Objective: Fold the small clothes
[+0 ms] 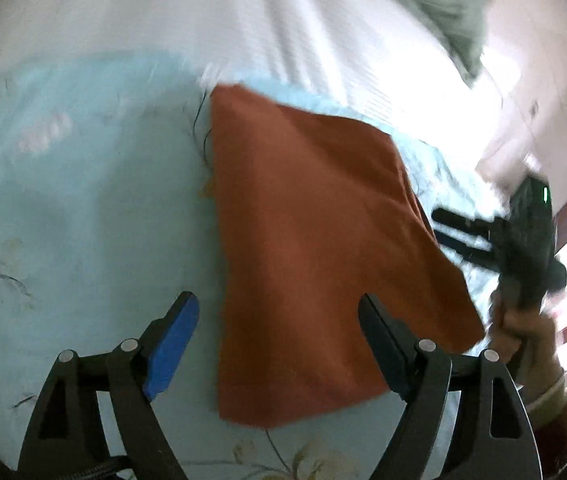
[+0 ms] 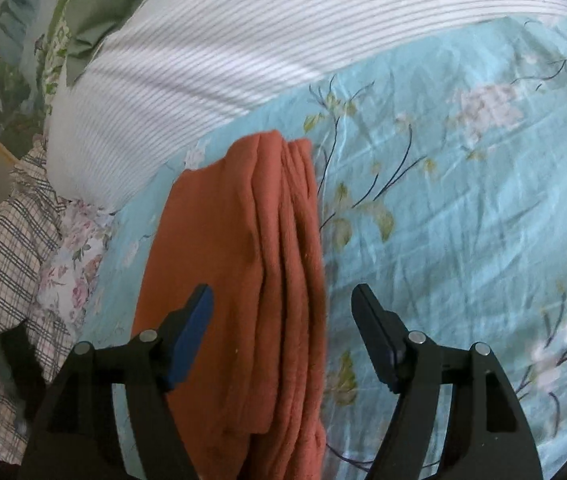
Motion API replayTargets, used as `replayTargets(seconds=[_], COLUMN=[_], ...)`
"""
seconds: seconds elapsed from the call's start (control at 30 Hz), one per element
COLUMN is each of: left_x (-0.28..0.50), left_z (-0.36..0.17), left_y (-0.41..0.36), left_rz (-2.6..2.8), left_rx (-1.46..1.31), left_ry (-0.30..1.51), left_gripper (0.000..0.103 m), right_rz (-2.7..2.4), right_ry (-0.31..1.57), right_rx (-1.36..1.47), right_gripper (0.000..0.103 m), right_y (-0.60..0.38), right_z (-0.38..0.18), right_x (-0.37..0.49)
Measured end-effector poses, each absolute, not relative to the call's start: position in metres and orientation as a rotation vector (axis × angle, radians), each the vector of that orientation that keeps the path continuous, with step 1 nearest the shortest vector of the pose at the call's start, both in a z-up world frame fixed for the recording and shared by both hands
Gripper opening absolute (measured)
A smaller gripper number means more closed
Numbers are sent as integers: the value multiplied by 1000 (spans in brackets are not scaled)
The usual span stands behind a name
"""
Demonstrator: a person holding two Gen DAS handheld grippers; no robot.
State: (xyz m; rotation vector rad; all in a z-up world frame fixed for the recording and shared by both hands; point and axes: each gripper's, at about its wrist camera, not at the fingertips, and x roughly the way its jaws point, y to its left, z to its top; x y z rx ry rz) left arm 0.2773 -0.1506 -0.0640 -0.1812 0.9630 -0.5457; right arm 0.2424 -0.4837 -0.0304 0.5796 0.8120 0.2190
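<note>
A rust-orange garment [image 1: 315, 248] lies folded on the light blue floral bedsheet [image 1: 83, 200]. My left gripper [image 1: 279, 308] is open and empty, with its fingers on either side of the garment's near edge. In the right wrist view the same garment [image 2: 243, 280] shows several stacked fold layers along its right side. My right gripper [image 2: 283, 300] is open and empty above the garment's near part. The right gripper also shows in the left wrist view [image 1: 455, 232], held in a hand beside the garment's right edge.
A white striped pillow [image 2: 243, 48] lies behind the garment. A plaid cloth [image 2: 15, 260] and a floral cloth [image 2: 75, 264] lie at the bed's left edge. A green cushion [image 1: 435, 4] is at the far end.
</note>
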Motion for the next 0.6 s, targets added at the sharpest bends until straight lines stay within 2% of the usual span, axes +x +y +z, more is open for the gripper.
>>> replayTargets(seconds=[0.23,0.37,0.4,0.43,0.47,0.5,0.53,0.6], left_x=[338,356,358,359,361,362,361,355], left_z=[-105,-123,-122,-121,-121,-119,-117,-109], left_y=[-143,-158,-162,-166,-171,-176,-180,-178], left_rz=[-572,-588,-586,-582,-575,-584,-625,-623], left_rx=[-303,-292,-271,-250,-217,-198,-210,-221], left_ry=[1100,1092,1083,1076,1065,1059,1073,1066], left_gripper=[82,82,82,79,68,55,34,29], right_rz=[264,279,289,296,300,311,319,315], right_ry=[850,876,888,896,909,921,918,902], right_rx=[598,614,623,631,644,666,680,668], right_gripper=[73,71,67,57,50,38,32,28], right_y=[-477,-474,-473,-473,-471,-470,-469,-464], right_z=[-42,-52,-56,-60,-65,-69,-69,-62], right_x=[259,267,270,273,276,278,278,273])
